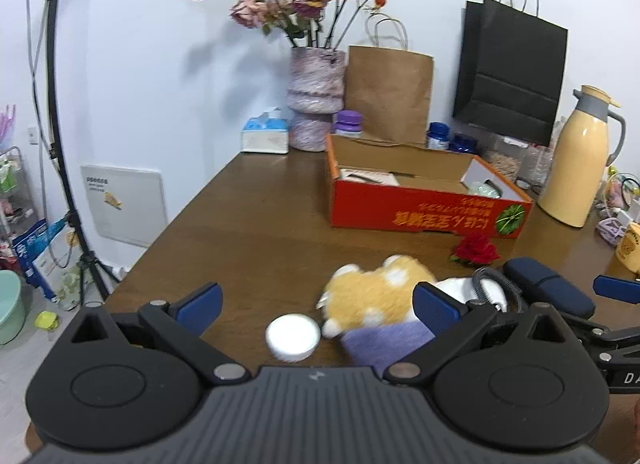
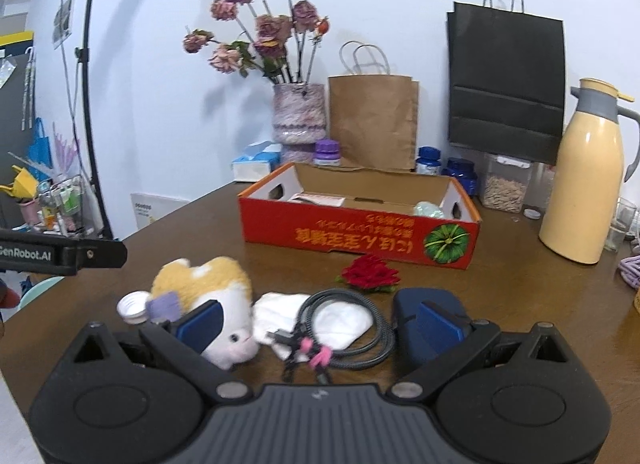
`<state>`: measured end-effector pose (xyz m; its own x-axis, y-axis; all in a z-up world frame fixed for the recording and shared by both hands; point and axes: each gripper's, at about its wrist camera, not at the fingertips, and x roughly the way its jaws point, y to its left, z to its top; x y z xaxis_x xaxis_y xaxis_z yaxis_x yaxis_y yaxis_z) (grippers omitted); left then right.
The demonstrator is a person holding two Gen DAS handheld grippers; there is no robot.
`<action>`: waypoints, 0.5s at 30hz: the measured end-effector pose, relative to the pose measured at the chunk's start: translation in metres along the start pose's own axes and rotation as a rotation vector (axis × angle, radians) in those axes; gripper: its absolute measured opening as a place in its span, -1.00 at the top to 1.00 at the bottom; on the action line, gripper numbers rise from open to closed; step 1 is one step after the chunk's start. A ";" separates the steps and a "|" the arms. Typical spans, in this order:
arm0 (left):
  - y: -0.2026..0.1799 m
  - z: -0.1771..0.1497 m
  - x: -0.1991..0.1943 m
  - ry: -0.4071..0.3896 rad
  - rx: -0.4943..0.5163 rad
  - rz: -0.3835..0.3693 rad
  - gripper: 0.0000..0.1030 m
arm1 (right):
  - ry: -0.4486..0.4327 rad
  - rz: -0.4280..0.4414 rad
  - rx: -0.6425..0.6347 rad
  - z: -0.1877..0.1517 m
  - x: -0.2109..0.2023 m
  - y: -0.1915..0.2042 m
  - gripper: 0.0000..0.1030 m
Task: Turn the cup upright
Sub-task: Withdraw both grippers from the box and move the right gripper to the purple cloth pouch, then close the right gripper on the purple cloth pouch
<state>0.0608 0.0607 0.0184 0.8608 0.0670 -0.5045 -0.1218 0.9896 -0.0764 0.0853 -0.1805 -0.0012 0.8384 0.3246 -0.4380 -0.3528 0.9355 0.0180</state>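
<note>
White cup (image 1: 293,337) is seen upside down on the brown bench (image 1: 248,224), its flat base facing up, between the spread fingers of the left hand-held gripper (image 1: 316,304) and nearer its right finger. In the right wrist view the cup (image 2: 133,306) shows as a white ribbed disc at the left end of the clutter. Touching its right side, a plush toy (image 1: 376,296) in orange and white lies on its side, with a purple part towards the camera. Both blue pads of the left hand-held gripper are held wide apart and nothing is gripped between them. The right hand-held gripper (image 2: 320,324) is likewise spread open and empty; its left pad (image 2: 202,324) stands in front of the plush toy (image 2: 208,288), and its right pad overlaps a dark blue case (image 2: 430,304). Between those pads a white cloth (image 2: 320,320) is spread on the bench, with a coiled grey cable (image 2: 344,328) lying on it. Just behind the cable a red rose head (image 2: 370,273) rests on the wood. Farther back an open orange cardboard box (image 2: 360,232) sits, and behind it a vase of dried roses (image 2: 298,112), a brown paper bag (image 2: 374,122) and a black paper bag (image 2: 506,80) are ranged along the wall. A cream thermos jug (image 2: 584,180) stands at the far right.
</note>
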 end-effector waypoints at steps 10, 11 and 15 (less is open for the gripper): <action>0.021 -0.018 -0.002 0.036 0.002 0.013 -1.00 | 0.067 0.077 -0.045 -0.022 0.010 0.042 -1.00; 0.022 -0.020 -0.002 0.040 0.003 0.012 -1.00 | 0.076 0.087 -0.054 -0.024 0.012 0.048 -1.00; 0.029 -0.026 -0.002 0.053 0.008 0.011 -1.00 | 0.126 0.113 -0.078 -0.031 0.027 0.066 -1.00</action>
<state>0.0425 0.0859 -0.0055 0.8318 0.0709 -0.5505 -0.1266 0.9899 -0.0639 0.0715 -0.1146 -0.0392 0.7345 0.4026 -0.5463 -0.4774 0.8787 0.0058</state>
